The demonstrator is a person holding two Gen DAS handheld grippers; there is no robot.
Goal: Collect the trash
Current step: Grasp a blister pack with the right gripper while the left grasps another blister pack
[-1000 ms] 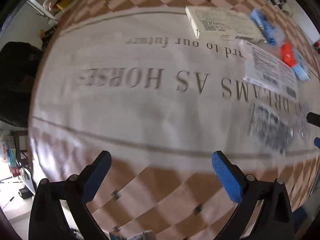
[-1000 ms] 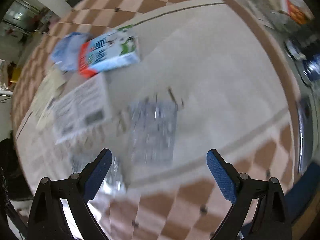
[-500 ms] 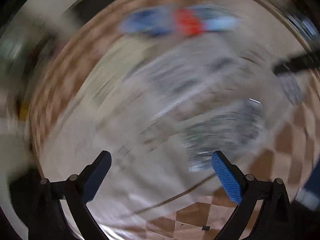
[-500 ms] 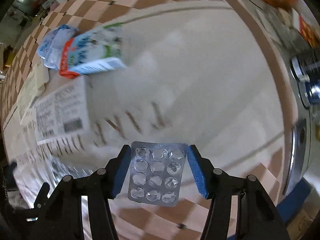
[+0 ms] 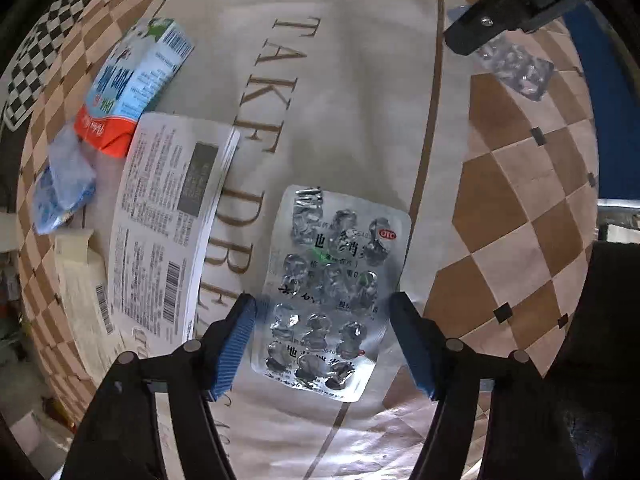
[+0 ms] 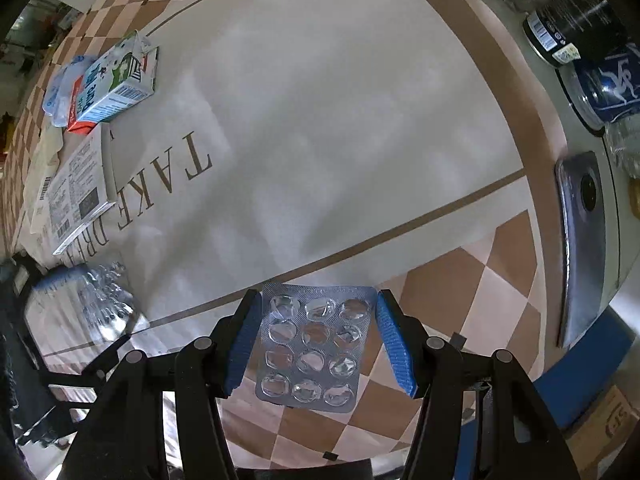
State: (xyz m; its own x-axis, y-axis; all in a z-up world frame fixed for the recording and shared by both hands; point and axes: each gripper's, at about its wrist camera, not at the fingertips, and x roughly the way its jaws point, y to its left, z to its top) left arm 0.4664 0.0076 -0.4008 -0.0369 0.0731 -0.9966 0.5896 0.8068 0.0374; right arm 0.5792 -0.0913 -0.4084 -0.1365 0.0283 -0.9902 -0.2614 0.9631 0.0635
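Observation:
My left gripper (image 5: 324, 316) is closed onto the two side edges of a silver printed blister pack (image 5: 336, 280) that lies on the tablecloth (image 5: 352, 100). My right gripper (image 6: 316, 336) is shut on a second empty blister pack (image 6: 316, 348) and holds it above the checkered border; that pack also shows in the left wrist view (image 5: 516, 66). More trash lies to the left: a white leaflet box (image 5: 168, 216), a crushed milk carton (image 5: 132, 84) and a crumpled blue wrapper (image 5: 60, 188).
A dark jar (image 6: 576, 24), a blue can (image 6: 608, 84) and a grey phone-like slab (image 6: 580, 240) stand beyond the table's right edge in the right wrist view. A cardboard box (image 6: 604, 424) sits below. The cloth reads "TAKE DREAMS".
The left gripper swung over and closed around the printed blister pack. The right gripper closed on the other blister pack and lifted it off the cloth.

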